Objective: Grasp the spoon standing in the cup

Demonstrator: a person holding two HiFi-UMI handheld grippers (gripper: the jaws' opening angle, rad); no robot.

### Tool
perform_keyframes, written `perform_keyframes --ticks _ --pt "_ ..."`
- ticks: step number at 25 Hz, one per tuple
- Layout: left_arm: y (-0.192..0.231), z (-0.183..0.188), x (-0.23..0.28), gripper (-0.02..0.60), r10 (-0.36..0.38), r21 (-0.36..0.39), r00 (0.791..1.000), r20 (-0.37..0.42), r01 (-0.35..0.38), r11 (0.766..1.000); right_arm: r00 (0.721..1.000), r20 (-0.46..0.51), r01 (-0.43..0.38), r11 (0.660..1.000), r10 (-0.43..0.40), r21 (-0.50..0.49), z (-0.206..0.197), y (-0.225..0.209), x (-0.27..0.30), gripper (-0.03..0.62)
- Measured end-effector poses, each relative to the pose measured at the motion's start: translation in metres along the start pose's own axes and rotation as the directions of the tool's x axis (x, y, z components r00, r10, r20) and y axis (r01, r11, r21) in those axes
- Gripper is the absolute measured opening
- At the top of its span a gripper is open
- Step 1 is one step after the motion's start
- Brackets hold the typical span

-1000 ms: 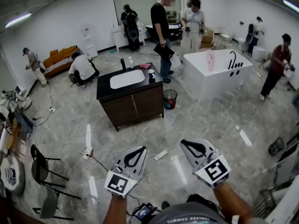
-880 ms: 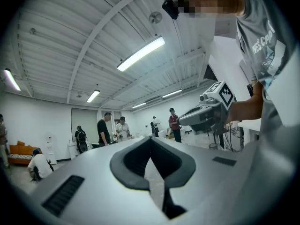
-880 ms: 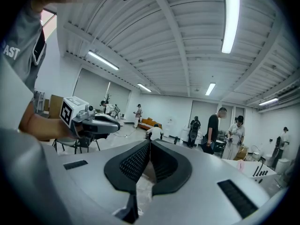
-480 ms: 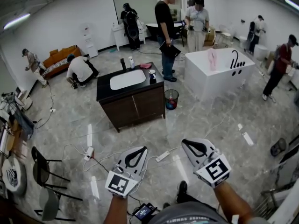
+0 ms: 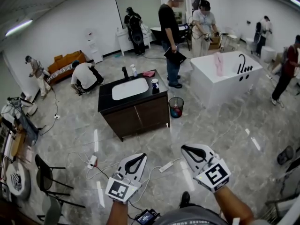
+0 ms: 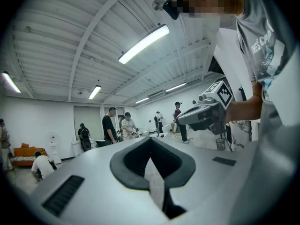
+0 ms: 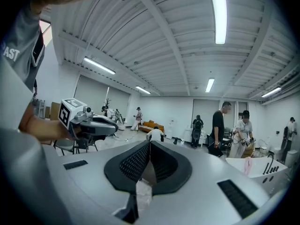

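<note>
The cup [image 5: 154, 84] stands near the right edge of the dark worktop [image 5: 104, 98] on a cabinet [image 5: 140, 116] in the middle of the room, just beside the white sink [image 5: 129, 88]. The spoon in it is too small to make out. Well apart from it, above the marble floor [image 5: 206, 121], the 2 grippers are side by side. The left gripper [image 5: 138, 157] and right gripper [image 5: 186, 149] each have jaws closed tip to tip on nothing.
</note>
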State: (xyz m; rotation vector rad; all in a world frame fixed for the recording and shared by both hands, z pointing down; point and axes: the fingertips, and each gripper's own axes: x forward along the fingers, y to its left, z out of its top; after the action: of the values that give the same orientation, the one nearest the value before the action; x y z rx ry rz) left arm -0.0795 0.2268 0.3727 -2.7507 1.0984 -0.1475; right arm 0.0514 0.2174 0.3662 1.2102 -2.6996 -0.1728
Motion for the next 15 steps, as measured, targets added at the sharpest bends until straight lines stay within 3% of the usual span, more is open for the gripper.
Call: perform_keyframes --ticks 15 --pt "0.025 0.002 0.099 0.002 0.06 0.033 0.998 -0.027 -0.059 0.998 0.997 0.027 -0.074 0.997 0.073 0.028 -0.018 -0.098 0.035 0.032"
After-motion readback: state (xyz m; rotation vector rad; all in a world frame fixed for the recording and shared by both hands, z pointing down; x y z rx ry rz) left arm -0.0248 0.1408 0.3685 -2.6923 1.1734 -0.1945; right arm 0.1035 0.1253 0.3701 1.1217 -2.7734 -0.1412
